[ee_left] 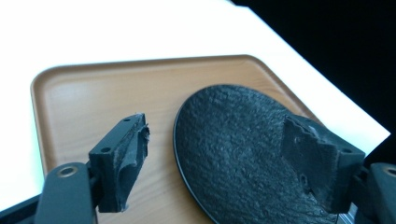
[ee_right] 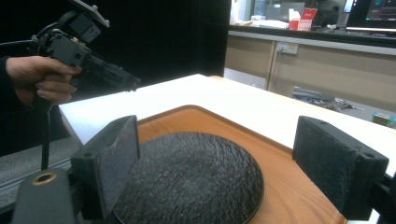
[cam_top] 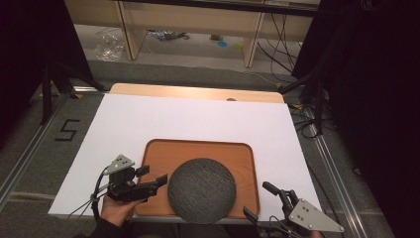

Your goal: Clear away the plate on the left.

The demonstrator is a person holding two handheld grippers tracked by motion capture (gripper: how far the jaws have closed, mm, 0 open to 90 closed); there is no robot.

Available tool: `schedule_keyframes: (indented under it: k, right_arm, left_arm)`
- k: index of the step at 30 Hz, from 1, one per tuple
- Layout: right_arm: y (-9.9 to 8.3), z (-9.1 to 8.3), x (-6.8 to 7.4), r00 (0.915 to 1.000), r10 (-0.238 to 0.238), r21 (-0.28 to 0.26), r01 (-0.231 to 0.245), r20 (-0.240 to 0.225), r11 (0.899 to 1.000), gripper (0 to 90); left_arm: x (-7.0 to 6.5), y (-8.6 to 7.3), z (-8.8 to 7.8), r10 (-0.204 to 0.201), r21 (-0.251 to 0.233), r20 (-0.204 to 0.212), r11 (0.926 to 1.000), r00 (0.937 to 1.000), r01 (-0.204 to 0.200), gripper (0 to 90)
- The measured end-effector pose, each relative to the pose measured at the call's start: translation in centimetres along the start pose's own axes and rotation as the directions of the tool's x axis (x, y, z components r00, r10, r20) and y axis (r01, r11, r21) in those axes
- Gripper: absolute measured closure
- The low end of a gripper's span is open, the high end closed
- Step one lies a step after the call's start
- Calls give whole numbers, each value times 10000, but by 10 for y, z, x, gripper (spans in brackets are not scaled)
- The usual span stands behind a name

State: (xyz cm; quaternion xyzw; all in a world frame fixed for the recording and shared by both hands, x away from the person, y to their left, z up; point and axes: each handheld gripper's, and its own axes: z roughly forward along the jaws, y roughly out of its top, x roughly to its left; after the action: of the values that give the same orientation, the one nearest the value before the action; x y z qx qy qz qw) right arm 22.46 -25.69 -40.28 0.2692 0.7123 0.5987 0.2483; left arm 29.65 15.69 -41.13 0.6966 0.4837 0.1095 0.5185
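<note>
A round, dark grey, rough-textured plate (cam_top: pixel 202 190) (ee_left: pixel 243 154) (ee_right: pixel 191 177) lies in the front part of a brown wooden tray (cam_top: pixel 198 148) (ee_left: pixel 93 102) (ee_right: pixel 289 186). My left gripper (cam_top: pixel 153 175) (ee_left: pixel 219 154) is held in a hand above the tray's left edge, open, with nothing between its pads (ee_left: pixel 123 156); the right gripper view shows it (ee_right: pixel 130 84) raised off the table. My right gripper (cam_top: pixel 257 200) (ee_right: pixel 224 158) sits at the tray's front right corner, jaws wide open, looking across the plate.
The tray rests on a white sheet (cam_top: pixel 198 116) covering a wooden table (cam_top: pixel 198 91). A black "5" (cam_top: pixel 67 130) is taped to the floor on the left. Shelving legs and cables (cam_top: pixel 282 34) stand beyond the table; dark curtains flank both sides.
</note>
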Motion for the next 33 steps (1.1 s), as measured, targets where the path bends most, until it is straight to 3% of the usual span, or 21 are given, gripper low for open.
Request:
schedule_keyframes:
  k: [7,13,17,23,24,28,33]
  right_arm:
    - [0,0,0,10000,14,-28,-14,-19,10000,158]
    - [0,0,0,9999,79,9,-79,-62,10000,158]
    - [1,-1,0,9999,108,26,-108,-96,9999,158]
    - [0,0,0,10000,61,-191,-61,-13,9998,156]
    - [1,-1,0,10000,55,-3,-55,-74,10000,156]
    - [1,-1,0,9999,80,-60,-81,-92,9999,155]
    - [1,0,0,9998,111,-174,-114,-158,9998,155]
  left_arm:
    - [1,2,-12,458,-718,74,9964,9989,-451,227]
    - [-2,2,-22,1023,-1244,66,9871,9947,-1007,222]
    - [-4,0,-28,1583,-1404,-195,9772,9872,-1595,217]
    - [-6,-1,-38,2016,-1817,-226,9623,9792,-2023,214]
    - [-7,-2,-40,2048,-1908,-231,9599,9785,-2054,212]
    - [-9,-4,-47,2494,-2025,-411,9462,9675,-2525,207]
    - [-14,-10,-52,2743,-1886,-444,9420,9606,-2777,200]
